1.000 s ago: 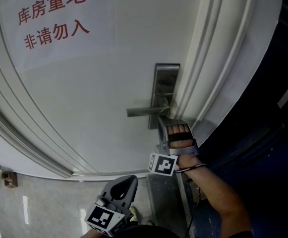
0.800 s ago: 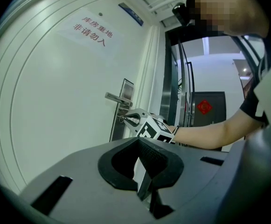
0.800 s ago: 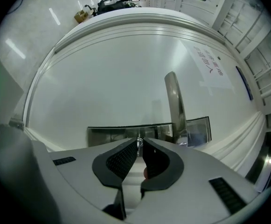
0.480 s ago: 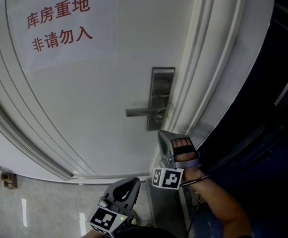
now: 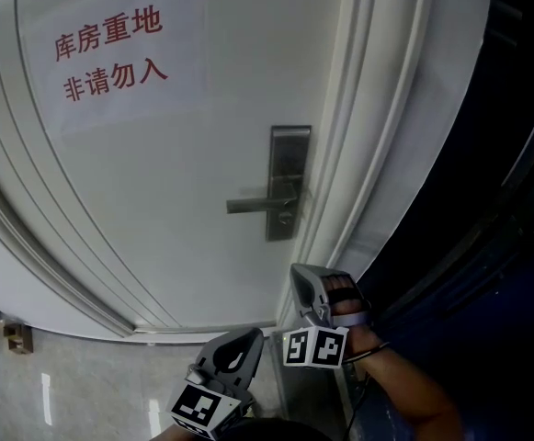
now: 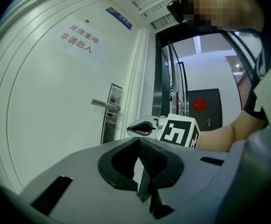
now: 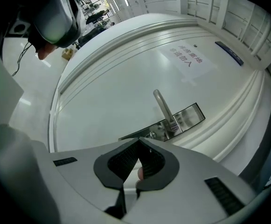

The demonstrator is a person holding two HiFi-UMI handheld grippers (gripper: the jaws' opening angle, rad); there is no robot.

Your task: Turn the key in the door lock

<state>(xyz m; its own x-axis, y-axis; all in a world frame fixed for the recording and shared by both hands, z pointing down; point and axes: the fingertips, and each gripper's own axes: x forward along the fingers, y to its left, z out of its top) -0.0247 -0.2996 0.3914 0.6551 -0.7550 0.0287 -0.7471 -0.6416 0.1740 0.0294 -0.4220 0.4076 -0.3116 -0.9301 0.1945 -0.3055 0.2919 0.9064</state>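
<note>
Right hand-held gripper (image 5: 303, 283) has backed down and away from the lock plate (image 5: 285, 182) since a second ago, jaws pressed together on nothing. Left hand-held gripper (image 5: 244, 340) hangs low, also closed and empty. Key would sit under the lever handle (image 5: 253, 206), too small to tell. Going back in closed, it'd probably just bump the lever.

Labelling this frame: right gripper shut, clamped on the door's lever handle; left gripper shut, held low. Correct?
Not clamped on it. The right gripper is shut but hangs clear of the lever handle, below the lock plate; the head view shows the gap. The left gripper being shut and held low stands.
</note>
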